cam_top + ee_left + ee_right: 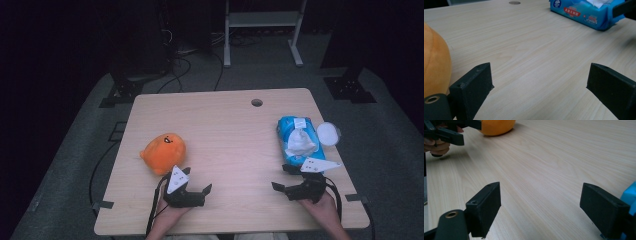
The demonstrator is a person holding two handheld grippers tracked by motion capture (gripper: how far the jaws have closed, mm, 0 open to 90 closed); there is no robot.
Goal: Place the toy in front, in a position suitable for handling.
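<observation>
At the far left of the pale wooden table (225, 125) lay the orange plush toy (163, 152), sitting just outside and beyond the left gripper (198, 181), close to the outer face of its left-hand jaw; in the left gripper view the toy's rounded flank (435, 65) bulged in beside that jaw, near it, though contact could not be told. The left gripper's jaws stood wide apart with nothing but bare tabletop between them, and they pointed across the table toward the other hand. Further right, the right gripper (284, 179) mirrored it, jaws spread wide and empty, aimed back toward the centre of the table. The blue pack of wet wipes (299, 141), with a white tissue pulled up through its opening, lay just beyond and outside this gripper's right-hand jaw, and a sliver of its blue wrapper (629, 195) showed right beside that jaw in the right gripper view. A small white round lid (328, 133) rested against the pack's far right side, well clear of both sets of fingers. Judged from this layout, the work had barely begun: neither the toy nor the wipes had been gripped, both grippers waited open near their nearest object, and every approach, closing and lift remained to be done.
</observation>
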